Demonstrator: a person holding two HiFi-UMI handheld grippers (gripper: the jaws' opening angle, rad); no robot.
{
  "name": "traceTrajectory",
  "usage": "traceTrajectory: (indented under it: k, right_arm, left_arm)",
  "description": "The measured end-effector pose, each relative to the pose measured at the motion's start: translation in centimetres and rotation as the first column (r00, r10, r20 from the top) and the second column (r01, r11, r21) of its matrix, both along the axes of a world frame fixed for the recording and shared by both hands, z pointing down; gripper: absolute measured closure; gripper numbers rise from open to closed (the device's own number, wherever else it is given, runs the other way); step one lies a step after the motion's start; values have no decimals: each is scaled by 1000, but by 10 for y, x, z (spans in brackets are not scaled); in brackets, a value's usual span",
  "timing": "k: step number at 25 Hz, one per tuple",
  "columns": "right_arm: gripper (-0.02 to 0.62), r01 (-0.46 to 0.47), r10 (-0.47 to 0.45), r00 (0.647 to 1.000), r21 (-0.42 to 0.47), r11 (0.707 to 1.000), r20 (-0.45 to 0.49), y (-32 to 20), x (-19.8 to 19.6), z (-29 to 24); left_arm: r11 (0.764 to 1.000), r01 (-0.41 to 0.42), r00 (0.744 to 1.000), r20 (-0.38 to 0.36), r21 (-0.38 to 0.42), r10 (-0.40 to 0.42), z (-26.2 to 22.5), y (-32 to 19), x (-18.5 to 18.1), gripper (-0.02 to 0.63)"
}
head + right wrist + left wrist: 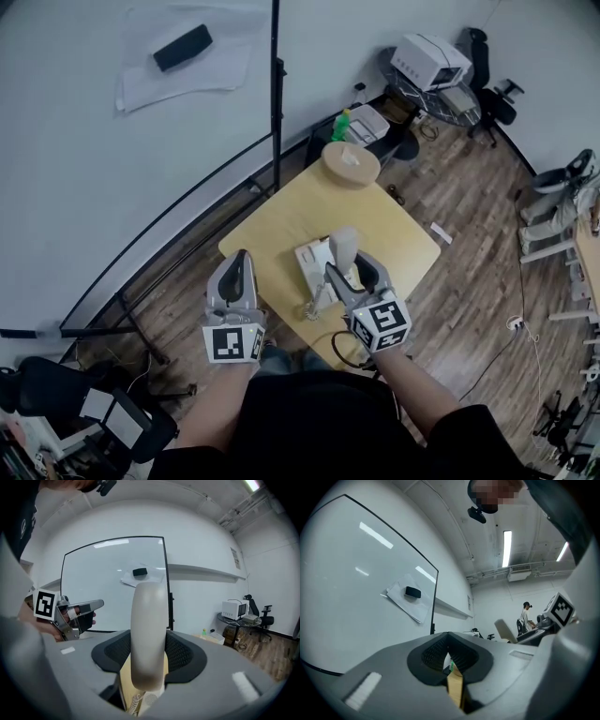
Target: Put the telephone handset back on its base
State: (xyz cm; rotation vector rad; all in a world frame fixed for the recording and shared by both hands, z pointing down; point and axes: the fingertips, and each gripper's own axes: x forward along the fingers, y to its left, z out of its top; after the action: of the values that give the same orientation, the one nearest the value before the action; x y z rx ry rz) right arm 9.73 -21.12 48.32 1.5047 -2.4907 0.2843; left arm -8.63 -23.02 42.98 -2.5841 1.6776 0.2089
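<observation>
Right gripper (354,272) is clamped on the telephone handset (343,246). In the right gripper view its dark pads (180,654) press both sides of the cream handset, which stands upright between them. We see the handset held over the near half of the wooden table (281,220), just above the white telephone base (314,261) and not seated on it. A coiled cord (313,306) hangs from it down to the table's near edge.

Left gripper (238,267) is over the table's left corner, well apart from the base. In the left gripper view its jaws are closed together with nothing between them.

For containers, we note a white tub (371,120) on the floor beyond the table, with a green bottle (343,126) just beside it. We cannot tell what the tub holds. A round wooden stand (351,165) at the table's far corner carries a small pale object, too small for us to identify.
</observation>
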Motion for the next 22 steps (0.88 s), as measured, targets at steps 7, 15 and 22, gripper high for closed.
traceTrajectory:
  k: [7, 15, 22]
  right_arm:
    - [368, 13, -23, 999, -197, 980, -48, -25, -6, 55]
    - [368, 14, -46, 997, -412, 911, -69, -40, -12, 121]
    - [368, -6, -70, 990, -537, 844, -120, -47, -17, 176]
  left_arm:
    - [1000, 10, 1000, -5, -26, -10, 12, -4, 2, 606]
    - [999, 21, 1000, 1, -42, -21, 22, -6, 1, 606]
    - [997, 32, 999, -10, -69, -33, 38, -6, -3, 606]
